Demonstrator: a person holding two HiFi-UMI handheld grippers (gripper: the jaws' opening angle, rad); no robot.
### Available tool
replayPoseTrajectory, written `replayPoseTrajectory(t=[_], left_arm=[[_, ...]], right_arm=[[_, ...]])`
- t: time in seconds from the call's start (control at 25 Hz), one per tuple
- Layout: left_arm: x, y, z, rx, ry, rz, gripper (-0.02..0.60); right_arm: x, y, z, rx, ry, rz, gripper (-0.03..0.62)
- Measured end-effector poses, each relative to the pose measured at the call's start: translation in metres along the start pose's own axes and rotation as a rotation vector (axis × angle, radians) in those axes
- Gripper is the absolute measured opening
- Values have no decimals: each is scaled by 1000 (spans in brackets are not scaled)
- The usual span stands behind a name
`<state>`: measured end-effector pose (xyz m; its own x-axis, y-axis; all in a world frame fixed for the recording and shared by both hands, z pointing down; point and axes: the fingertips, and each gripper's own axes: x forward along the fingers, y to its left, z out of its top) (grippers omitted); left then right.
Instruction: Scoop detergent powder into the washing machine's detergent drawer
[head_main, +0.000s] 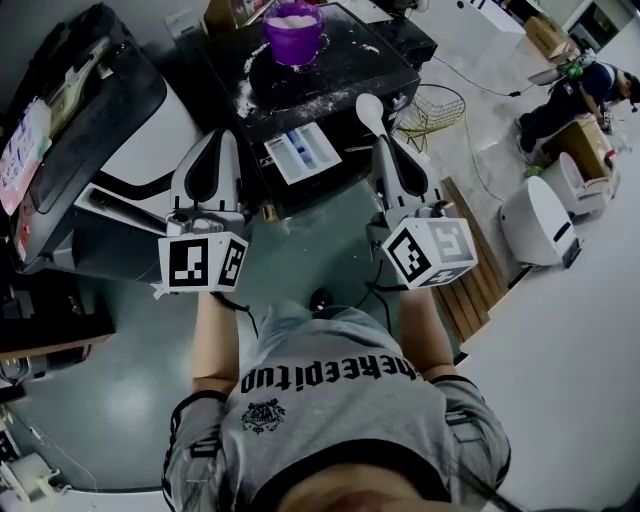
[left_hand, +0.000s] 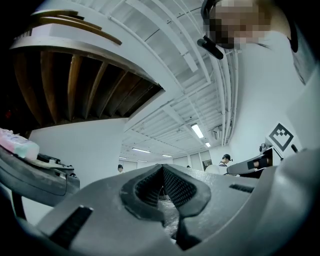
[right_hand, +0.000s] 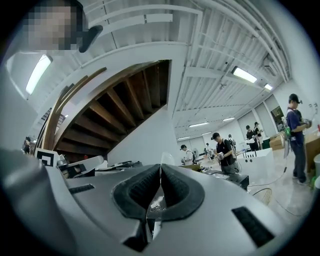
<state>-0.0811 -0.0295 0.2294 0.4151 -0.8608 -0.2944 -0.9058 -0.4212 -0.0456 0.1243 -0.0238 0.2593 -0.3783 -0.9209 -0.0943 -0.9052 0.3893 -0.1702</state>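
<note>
Head view: left tool (head_main: 222, 137) pinched empty, right tool (head_main: 386, 142) grips one spoon (head_main: 369, 108).

My left gripper (head_main: 222, 142) out front at left, jaws pointing away from me, tilted up, pads pressed together, nothing between. My right gripper (head_main: 384, 140) beside it, well apart, same tilt, jaws clamped on clear handle of spoon (head_main: 370, 108), bowl past tips. Left forearm (head_main: 215, 340) and right forearm (head_main: 425, 335) extended forward.
</note>
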Motion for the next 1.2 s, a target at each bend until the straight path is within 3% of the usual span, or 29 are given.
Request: replayPoseTrajectory(t=[0.4, 1.2], left_arm=[[39, 11, -20, 0, 18, 1, 3], [173, 101, -56, -11, -8, -57, 3]], right_arm=[[45, -16, -9, -17, 40, 57, 6], [201, -64, -10, 66, 47, -21, 6]])
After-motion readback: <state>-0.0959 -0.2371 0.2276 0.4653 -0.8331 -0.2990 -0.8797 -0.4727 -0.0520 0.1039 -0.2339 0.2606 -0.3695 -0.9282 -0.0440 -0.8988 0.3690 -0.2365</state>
